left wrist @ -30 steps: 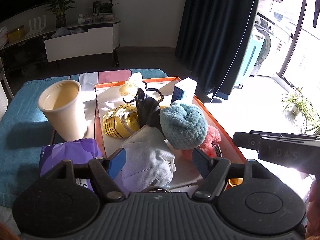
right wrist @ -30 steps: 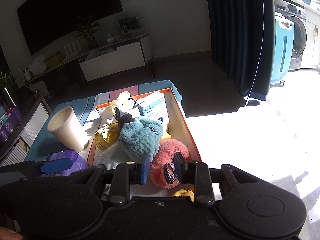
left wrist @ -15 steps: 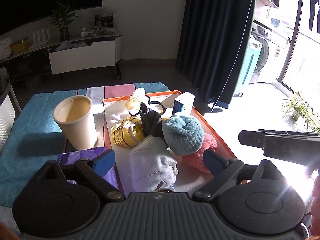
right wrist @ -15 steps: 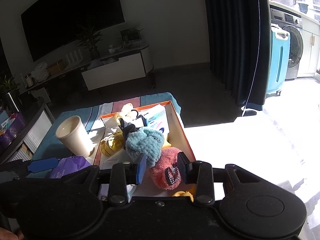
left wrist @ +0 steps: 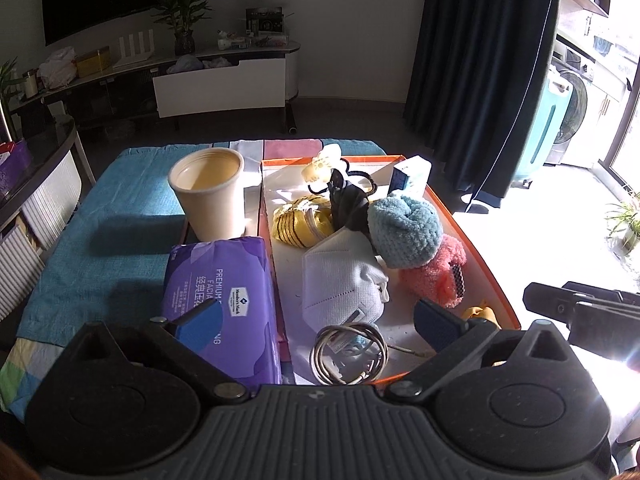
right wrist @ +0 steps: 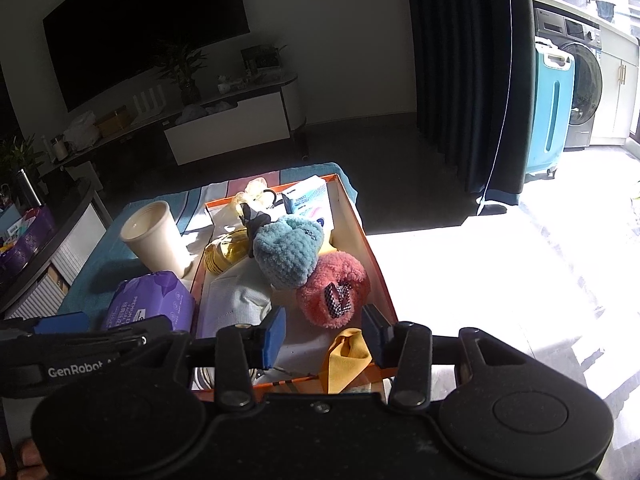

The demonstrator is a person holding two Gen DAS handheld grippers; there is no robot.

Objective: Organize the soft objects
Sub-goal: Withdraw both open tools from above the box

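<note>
An orange-rimmed box [left wrist: 472,236] on a teal cloth holds a blue knitted ball [left wrist: 404,230], a pink fluffy piece [left wrist: 434,272], a white face mask [left wrist: 340,280], a yellow striped item [left wrist: 300,220] and a black item [left wrist: 346,200]. My left gripper [left wrist: 318,320] hangs wide open over the mask's near end, gripping nothing. In the right wrist view my right gripper [right wrist: 325,332] hovers at the box's near edge. Its jaws are opening, with nothing pressed between them. The pink piece [right wrist: 332,294] lies just beyond it and a yellow cloth [right wrist: 346,354] below.
A purple tissue pack [left wrist: 220,288] and a cream paper cup [left wrist: 210,192] stand left of the box. A coiled cable [left wrist: 350,354] lies at the box's near end and a small blue-white carton [left wrist: 412,174] at its far corner. Sunlit floor lies to the right.
Both grippers have drawn back from the box, so its contents look smaller. The left jaws spread much wider. The right jaws widened around empty space.
</note>
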